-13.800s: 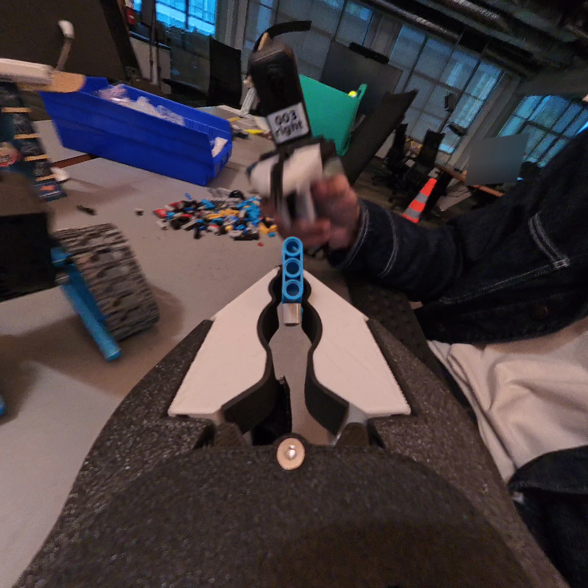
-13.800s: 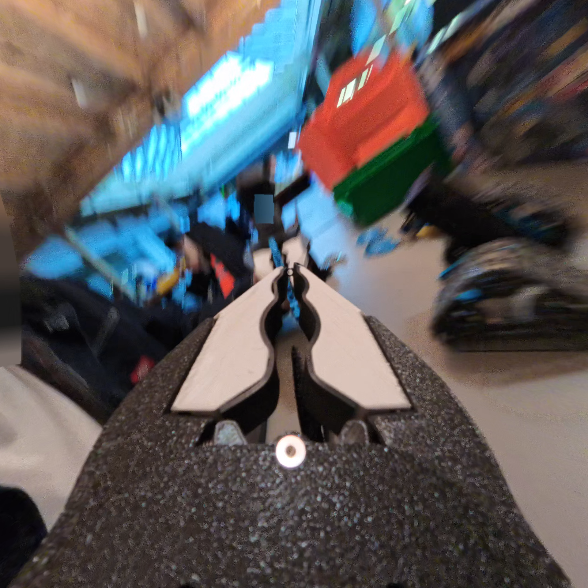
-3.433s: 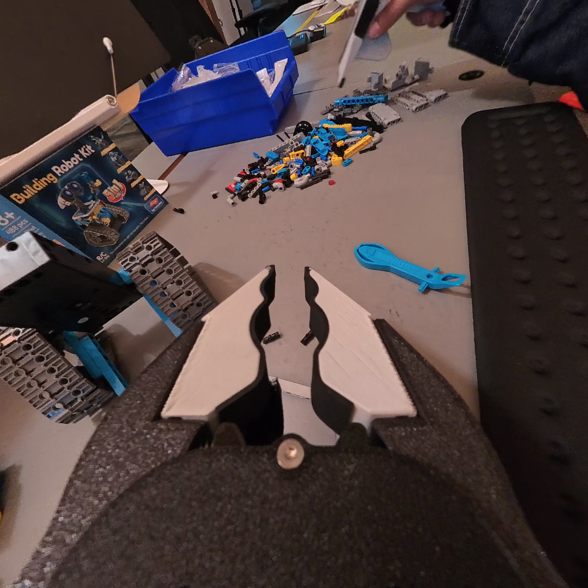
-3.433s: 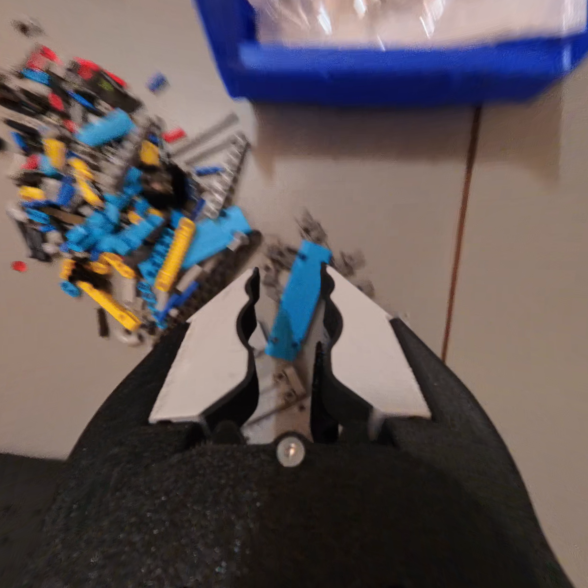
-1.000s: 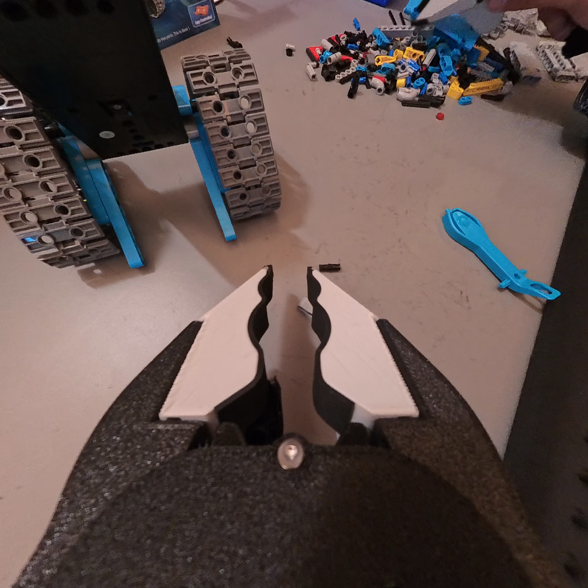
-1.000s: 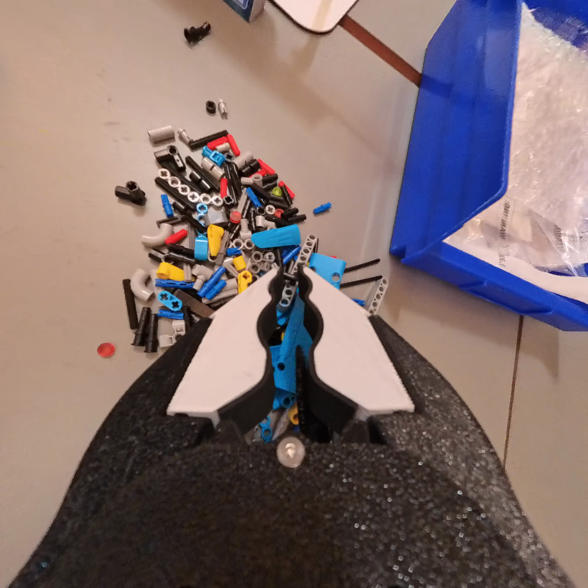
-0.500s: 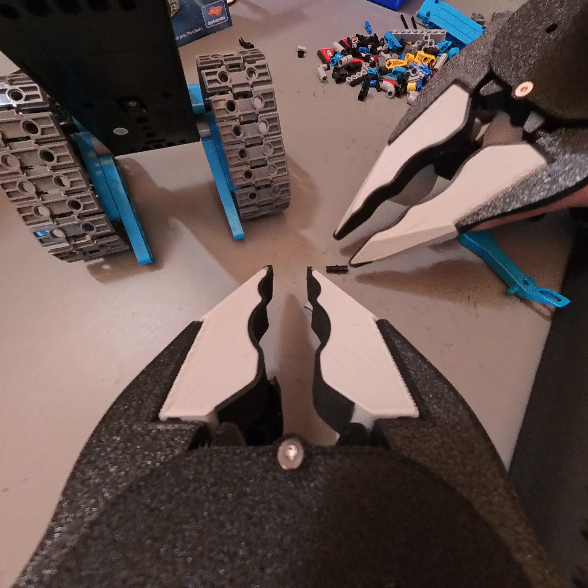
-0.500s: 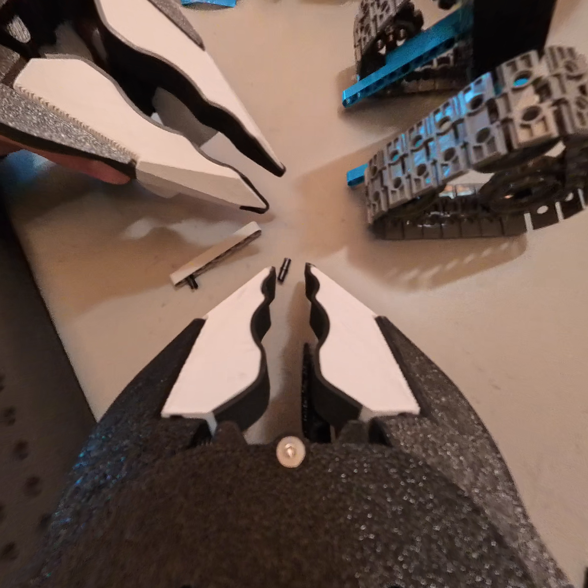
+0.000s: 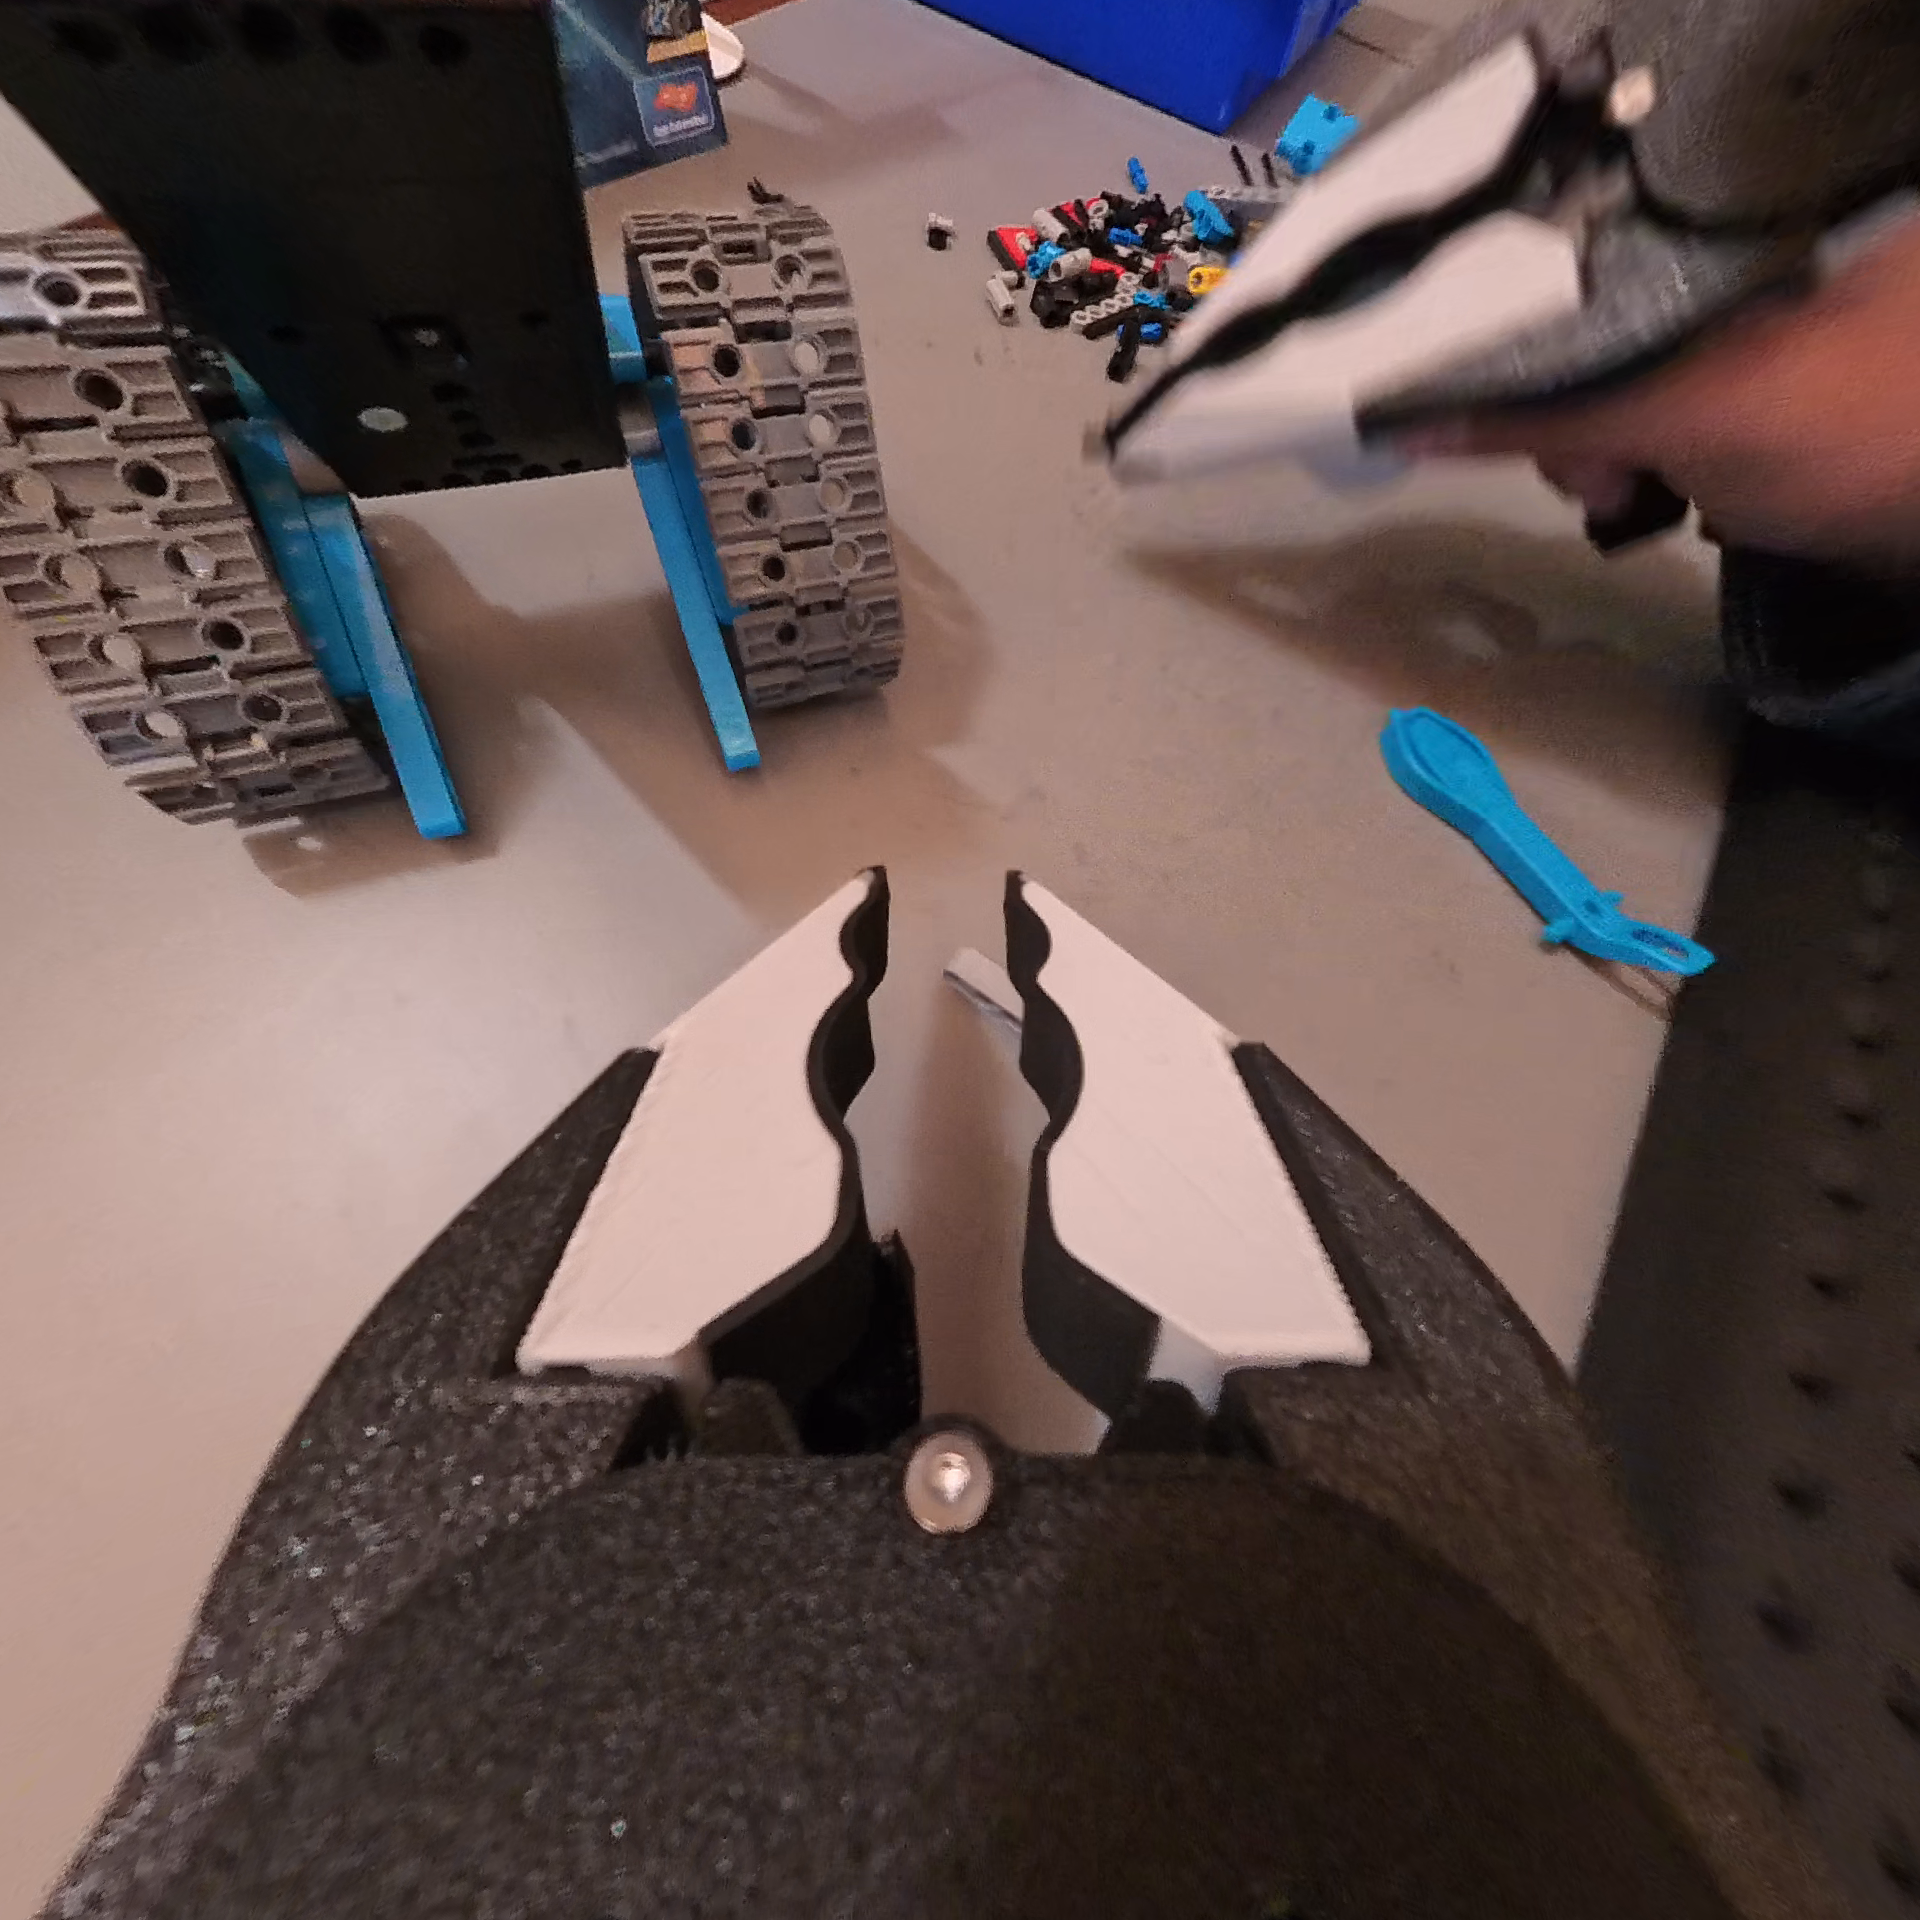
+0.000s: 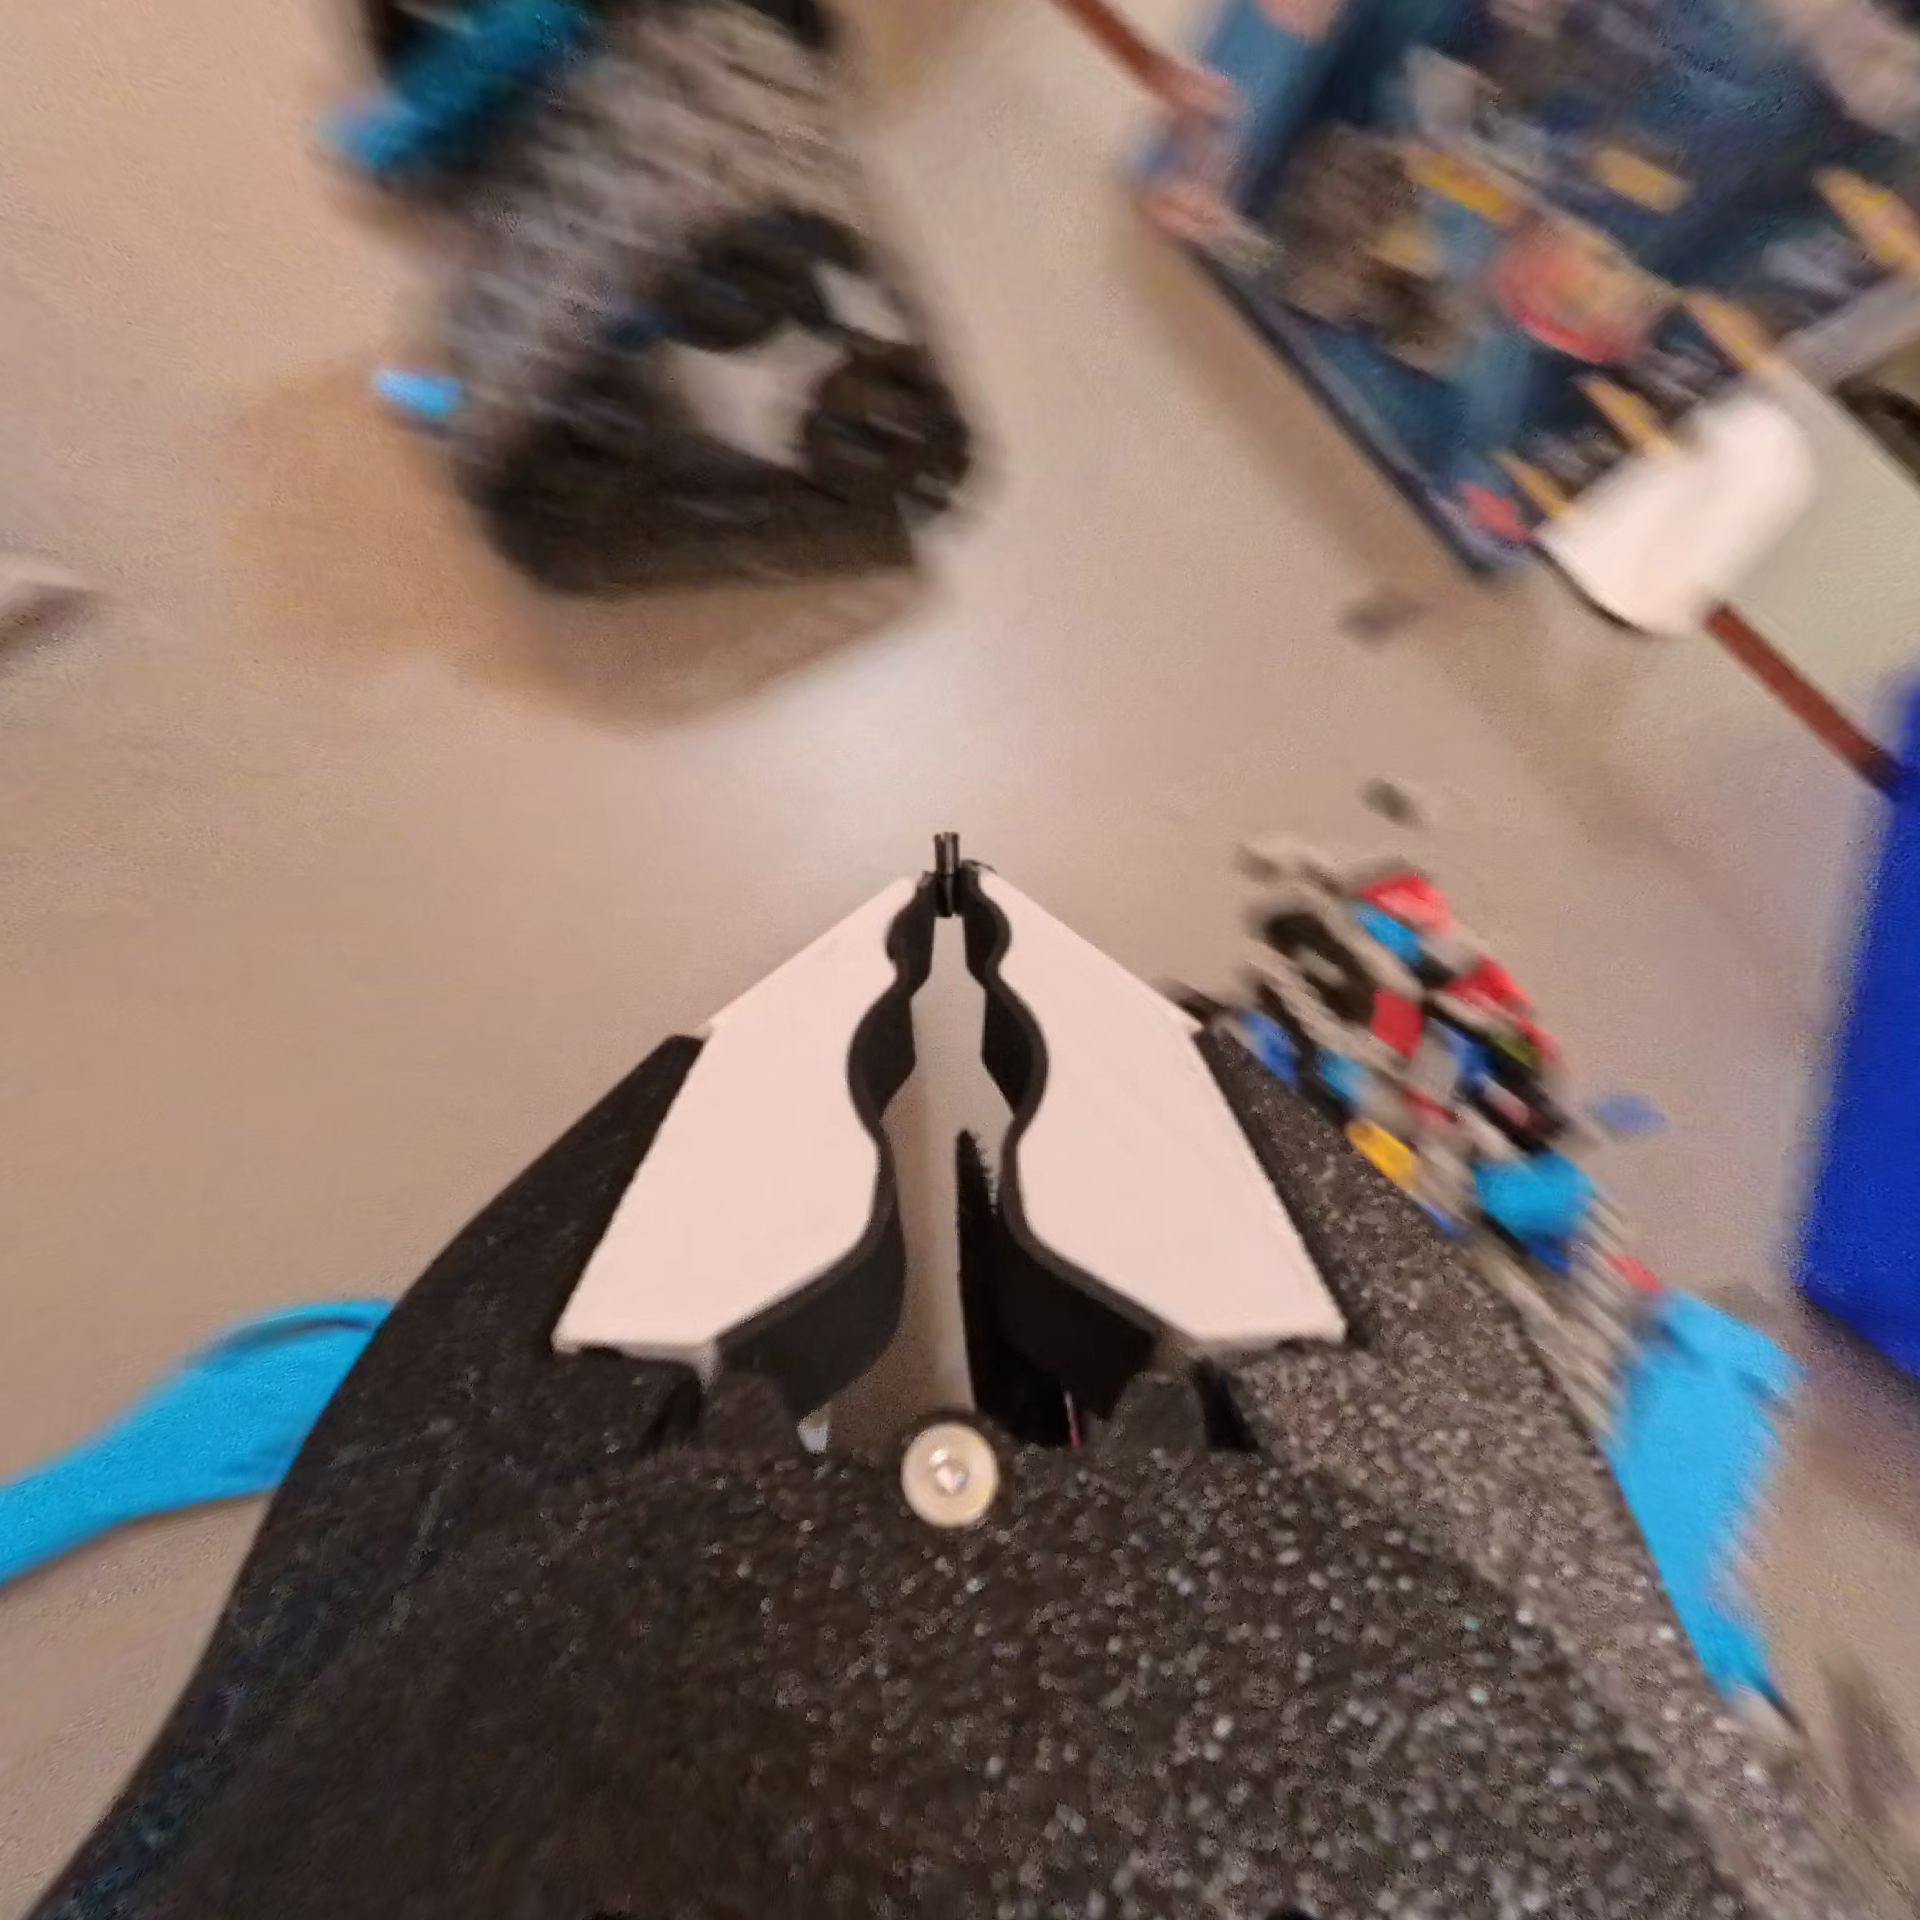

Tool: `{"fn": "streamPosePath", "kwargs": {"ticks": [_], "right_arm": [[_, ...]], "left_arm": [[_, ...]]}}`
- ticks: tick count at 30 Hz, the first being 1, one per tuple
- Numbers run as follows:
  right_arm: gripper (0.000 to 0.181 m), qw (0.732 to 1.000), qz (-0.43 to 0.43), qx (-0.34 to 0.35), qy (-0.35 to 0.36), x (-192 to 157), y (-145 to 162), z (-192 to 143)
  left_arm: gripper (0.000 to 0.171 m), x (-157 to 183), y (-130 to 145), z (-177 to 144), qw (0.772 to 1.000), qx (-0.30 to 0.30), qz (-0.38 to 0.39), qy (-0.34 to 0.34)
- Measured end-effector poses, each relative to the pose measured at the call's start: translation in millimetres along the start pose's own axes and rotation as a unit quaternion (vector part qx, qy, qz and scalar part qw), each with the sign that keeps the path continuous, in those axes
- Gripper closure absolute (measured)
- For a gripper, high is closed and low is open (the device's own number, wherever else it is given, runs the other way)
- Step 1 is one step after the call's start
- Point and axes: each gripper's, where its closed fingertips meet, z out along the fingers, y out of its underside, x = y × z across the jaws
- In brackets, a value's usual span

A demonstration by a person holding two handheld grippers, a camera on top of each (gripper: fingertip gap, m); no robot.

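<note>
My left gripper [image 9: 945, 883] is open and empty, low over the grey table [image 9: 312, 1039]. A small grey strip [image 9: 975, 985] lies on the table between its fingers. My right gripper [image 10: 945, 896] is shut on a small black pin [image 10: 943, 864] that sticks out of its tips. In the left wrist view the right gripper [image 9: 1127, 442] is blurred, raised above the table at the upper right, held by a hand [image 9: 1745, 436]. A tracked toy vehicle with grey treads [image 9: 764, 457] and a black body [image 9: 312, 229] stands at the left.
A pile of small coloured parts [image 9: 1112, 270] lies at the back, shown blurred in the right wrist view [image 10: 1434, 1060]. A blue plastic tool [image 9: 1527, 842] lies at the right beside a black mat [image 9: 1787, 1143]. A blue bin [image 10: 1870, 1039] and a printed box [image 9: 644, 83] stand behind. The gap from one gripper's tips to the other's is roughly 20 cm.
My right gripper has shut on the black pin that lay on the table and lifted it up and away to the right. My left gripper stays open in place.
</note>
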Motion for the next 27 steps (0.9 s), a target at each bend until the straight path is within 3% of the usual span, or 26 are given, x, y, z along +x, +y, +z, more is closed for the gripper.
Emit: {"fn": "streamPosePath", "kwargs": {"ticks": [3, 6, 8, 10, 12, 14, 17, 19, 22, 24, 27], "right_arm": [[0.178, 0.994, 0.068, -0.046, 0.078, 80.4, 54.6, -20.6], [0.178, 0.986, 0.116, -0.067, 0.101, 117.1, 94.7, -34.2], [0.174, 0.985, 0.125, -0.051, 0.106, 123.3, 95.3, -37.2], [0.169, 0.986, 0.120, -0.013, 0.112, 120.2, 77.1, -40.6], [0.167, 0.990, 0.107, 0.038, 0.084, 97.8, 46.3, -40.9], [0.167, 0.992, 0.082, 0.099, 0.007, 50.1, 9.8, -37.5], [0.166, 0.987, 0.052, 0.129, -0.082, -12.5, -18.3, -31.5], [0.166, 0.982, 0.036, 0.132, -0.127, -42.4, -25.9, -30.1], [0.168, 0.958, -0.010, 0.132, -0.255, -100.3, -28.9, -39.6], [0.169, 0.950, -0.058, 0.123, -0.281, -122.2, -24.0, -41.8], [0.168, 0.940, -0.075, 0.100, -0.316, -142.5, -16.0, -41.3]], "left_arm": [[0.149, 14.9, 9.4, -15.3, 0.999, 0.012, 0.030, 0.015], [0.154, 15.5, 23.4, -23.5, 0.999, -0.010, 0.027, 0.020], [0.159, 17.6, 28.3, -25.8, 0.999, -0.019, 0.024, 0.031], [0.171, 28.3, 33.0, -24.9, 0.997, -0.035, 0.034, 0.061], [0.171, 39.1, 43.6, -17.9, 0.993, -0.069, 0.052, 0.076], [0.171, 48.6, 52.0, -8.2, 0.989, -0.097, 0.087, 0.076], [0.164, 64.1, 45.5, -4.8, 0.986, -0.091, 0.102, 0.093], [0.156, 61.2, 41.0, -8.0, 0.988, -0.076, 0.106, 0.087], [0.146, 48.9, 32.2, -12.9, 0.984, -0.051, 0.164, 0.057], [0.145, 39.8, 25.9, -12.0, 0.975, -0.046, 0.215, 0.039], [0.145, 31.4, 19.2, -8.1, 0.974, -0.065, 0.204, 0.067]]}}
